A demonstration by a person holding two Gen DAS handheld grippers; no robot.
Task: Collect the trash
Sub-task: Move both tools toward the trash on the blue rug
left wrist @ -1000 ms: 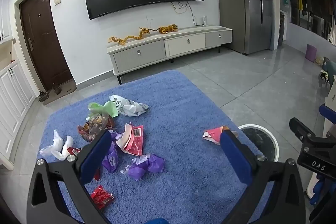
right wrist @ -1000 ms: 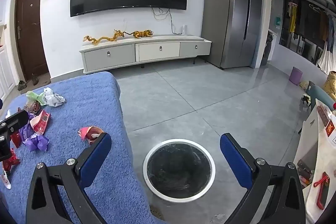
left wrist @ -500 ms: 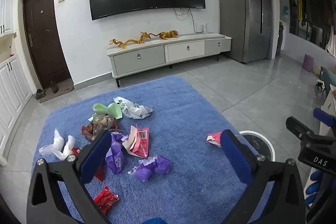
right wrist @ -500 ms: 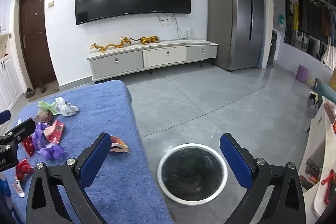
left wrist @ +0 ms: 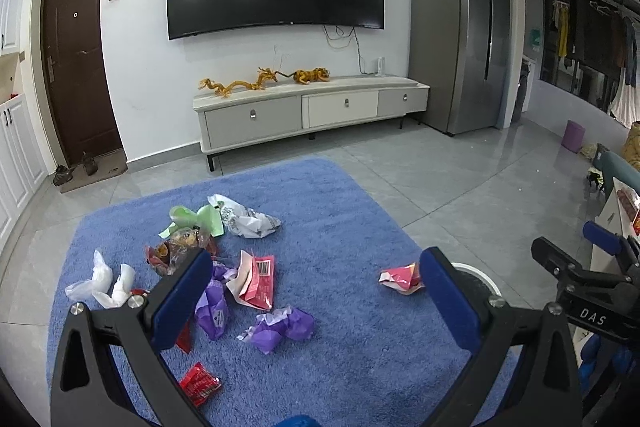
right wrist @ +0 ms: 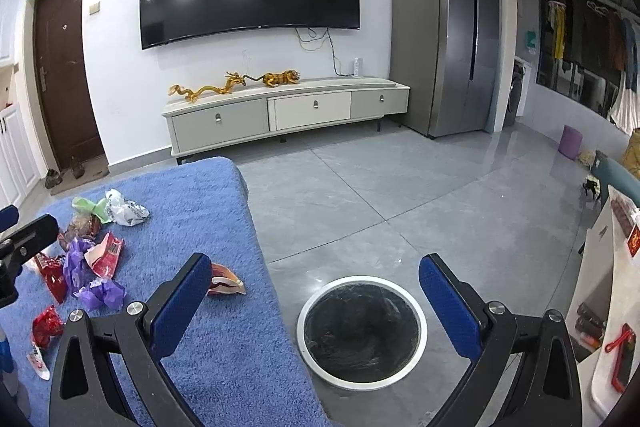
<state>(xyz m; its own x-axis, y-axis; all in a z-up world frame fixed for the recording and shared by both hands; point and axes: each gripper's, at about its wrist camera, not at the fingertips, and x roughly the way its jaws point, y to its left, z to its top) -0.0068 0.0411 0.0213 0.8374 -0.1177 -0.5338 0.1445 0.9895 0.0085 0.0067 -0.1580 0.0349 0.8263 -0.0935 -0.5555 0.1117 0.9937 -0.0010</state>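
Several wrappers lie on a blue rug-covered table [left wrist: 352,211]: a purple one [left wrist: 282,325], a pink-and-white packet [left wrist: 258,281], a white crumpled bag [left wrist: 246,217], a green scrap [left wrist: 200,219] and a small red packet [left wrist: 199,389]. A lone red wrapper [left wrist: 400,279] [right wrist: 224,281] rests near the table's right edge. My left gripper [left wrist: 316,299] hovers open above the pile, holding nothing. My right gripper [right wrist: 316,301] is open and empty over the round white-rimmed bin [right wrist: 362,331] with its black liner.
Beyond the table's right edge the grey tiled floor [right wrist: 380,195] drops away. A TV console [left wrist: 312,111], wall TV and fridge [left wrist: 460,35] stand at the back. A white counter [right wrist: 608,291] with small items runs along the far right.
Both grippers have pulled back and tilted up a little, so the table and bin sit lower in view. The right view has swung left toward the table. No wrapper has moved.
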